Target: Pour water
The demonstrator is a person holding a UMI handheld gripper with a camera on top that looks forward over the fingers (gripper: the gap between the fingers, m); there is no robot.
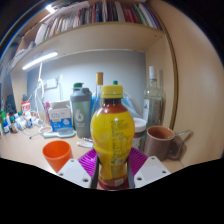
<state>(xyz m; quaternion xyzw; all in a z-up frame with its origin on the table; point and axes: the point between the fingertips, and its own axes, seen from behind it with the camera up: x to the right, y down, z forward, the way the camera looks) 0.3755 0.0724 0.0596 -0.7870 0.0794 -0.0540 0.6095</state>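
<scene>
Wooden shelving [95, 38] loaded with books spans the wall above a pale table [25, 150], lit by a strip lamp [40, 60] at one side. Along the back of the table stand a grey-lidded tumbler [81, 112], a clear bottle [152, 100], a small carton [60, 115] and, further off, a row of small bottles too small to identify.

Nearer the claw [111, 172], a brown mug [160, 140] stands on one side and an orange cup [57, 155] on the other, both just beside the fingers.

The task's item, a yellow-capped bottle [112, 135] of amber liquid, stands upright between the two fingers. Both pink pads [88, 160] lie against its lower body with no gap visible, so the claw is judged to be clenched on the bottle; whether the base rests on the table cannot be seen.

Handling notes, as judgement: the bottle appears nearly full, therefore fairly heavy and top-loaded when tilted. Thin plastic walls will flex under pressure and the label [112, 140] is smooth, so slippage is possible. A hold on the lower body is suitable. The cap appears to be on and must come off before pouring.
</scene>
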